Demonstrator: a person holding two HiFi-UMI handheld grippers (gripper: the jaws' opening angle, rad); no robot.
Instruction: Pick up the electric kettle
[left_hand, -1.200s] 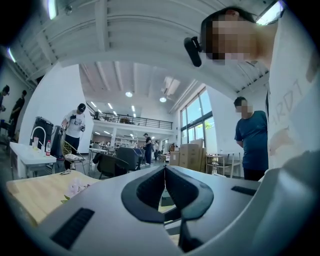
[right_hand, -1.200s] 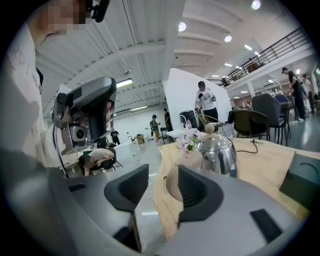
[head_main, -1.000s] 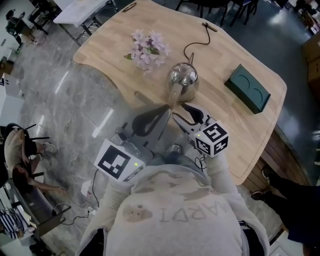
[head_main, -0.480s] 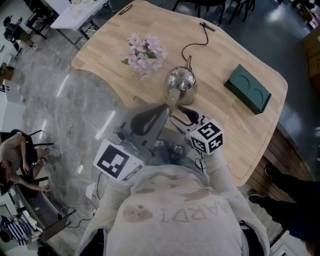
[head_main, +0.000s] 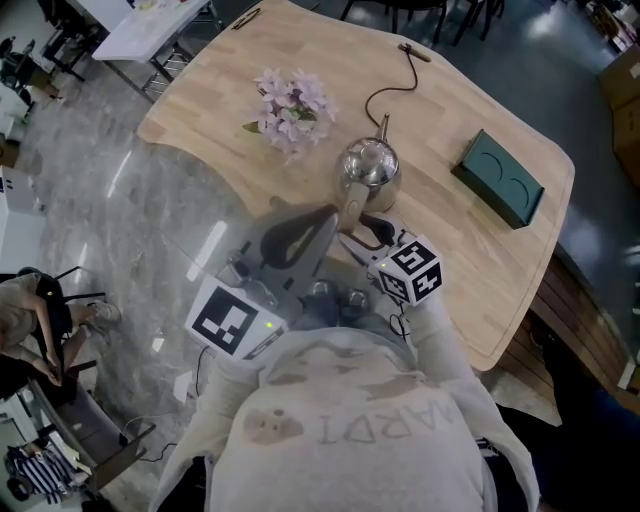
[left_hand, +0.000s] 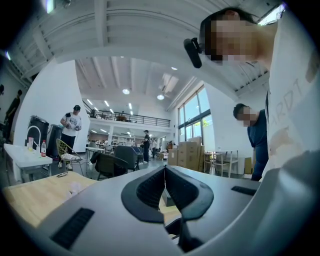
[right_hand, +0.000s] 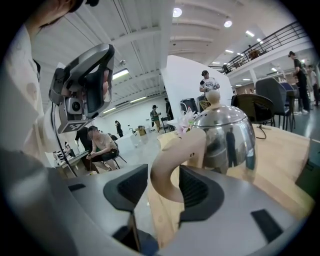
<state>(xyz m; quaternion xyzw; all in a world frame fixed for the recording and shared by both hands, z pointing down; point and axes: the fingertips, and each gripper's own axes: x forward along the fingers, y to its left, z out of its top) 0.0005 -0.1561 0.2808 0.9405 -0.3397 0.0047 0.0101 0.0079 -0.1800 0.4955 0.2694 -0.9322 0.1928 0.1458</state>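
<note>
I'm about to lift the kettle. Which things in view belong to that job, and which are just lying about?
Part of the job:
- electric kettle
- its pale handle
- right gripper, jaws apart on either side of the handle

Lying about:
- pink flowers
- dark green box
- cord on the table
- left gripper, jaws together with nothing between them

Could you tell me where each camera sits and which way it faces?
Head view: on the person's head, steeply down at the table; sweatshirt, left gripper, right gripper show.
Left gripper view: on the left gripper, facing across the hall; jaws together, sweatshirt at right.
Right gripper view: on the right gripper, facing the kettle; handle between parted jaws.
Shared: head and right gripper views both show the kettle.
</note>
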